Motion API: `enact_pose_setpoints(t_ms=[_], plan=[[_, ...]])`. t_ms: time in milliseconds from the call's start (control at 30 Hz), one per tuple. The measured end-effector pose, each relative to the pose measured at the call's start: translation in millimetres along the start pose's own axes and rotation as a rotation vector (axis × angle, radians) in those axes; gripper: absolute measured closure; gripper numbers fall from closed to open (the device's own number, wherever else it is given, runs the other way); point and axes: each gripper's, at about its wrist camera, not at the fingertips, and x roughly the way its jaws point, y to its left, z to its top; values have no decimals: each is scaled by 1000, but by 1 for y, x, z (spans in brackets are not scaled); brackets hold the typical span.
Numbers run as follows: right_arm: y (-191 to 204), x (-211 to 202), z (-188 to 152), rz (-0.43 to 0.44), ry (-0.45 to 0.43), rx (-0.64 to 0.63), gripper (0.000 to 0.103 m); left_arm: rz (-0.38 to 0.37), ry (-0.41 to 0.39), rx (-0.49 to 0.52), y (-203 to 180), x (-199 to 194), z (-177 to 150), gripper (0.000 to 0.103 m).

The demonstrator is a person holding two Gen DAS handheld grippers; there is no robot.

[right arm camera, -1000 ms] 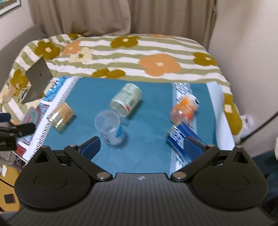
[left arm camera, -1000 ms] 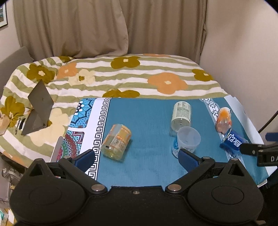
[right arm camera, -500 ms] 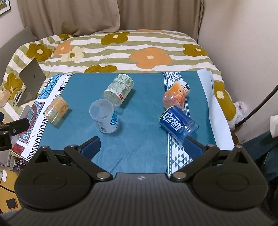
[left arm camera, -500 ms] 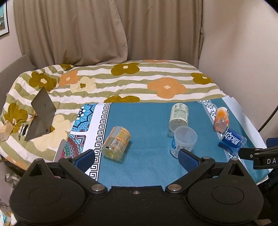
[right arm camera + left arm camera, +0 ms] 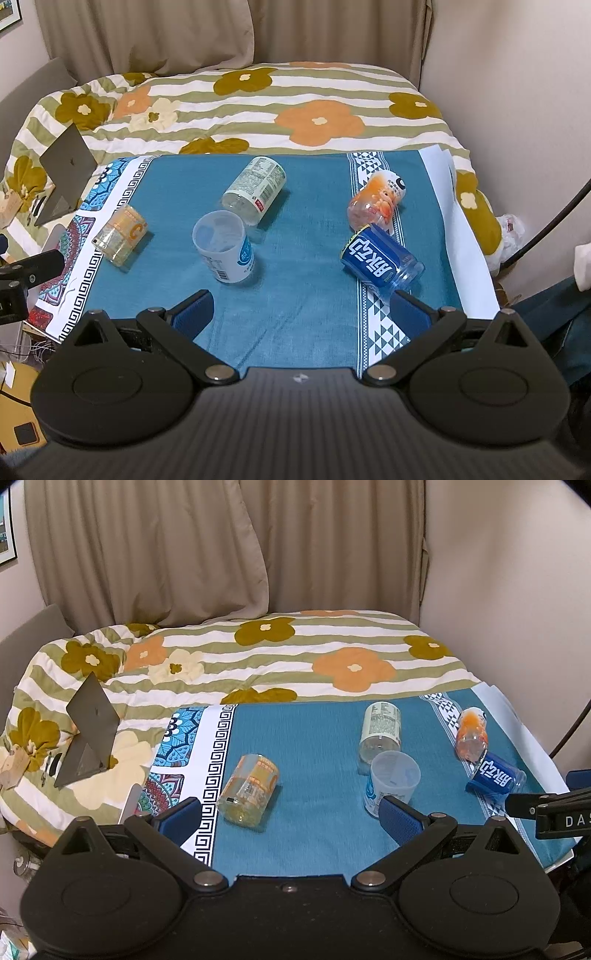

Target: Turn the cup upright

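The cup [image 5: 225, 251], clear plastic with its mouth up, stands on the teal cloth [image 5: 306, 288] just beside a white-labelled bottle [image 5: 255, 194] lying on its side. Since a second ago both cameras have pulled back and risen, so the cloth's items sit farther from the jaws. The right gripper [image 5: 301, 317] is spread wide, holding nothing; the left gripper [image 5: 290, 818] likewise gapes empty, touching nothing. Farther out lie an orange-labelled bottle [image 5: 120, 236], a blue bottle [image 5: 380, 264] and an orange one [image 5: 376, 203], then the flowered quilt [image 5: 258, 103].
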Motion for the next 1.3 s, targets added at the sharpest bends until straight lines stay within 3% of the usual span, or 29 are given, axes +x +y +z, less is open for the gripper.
enact_pose_setpoints(t_ms=[1300], plan=[[5, 10, 3, 32, 7, 6, 0, 47, -32, -25, 9, 1, 2, 0]])
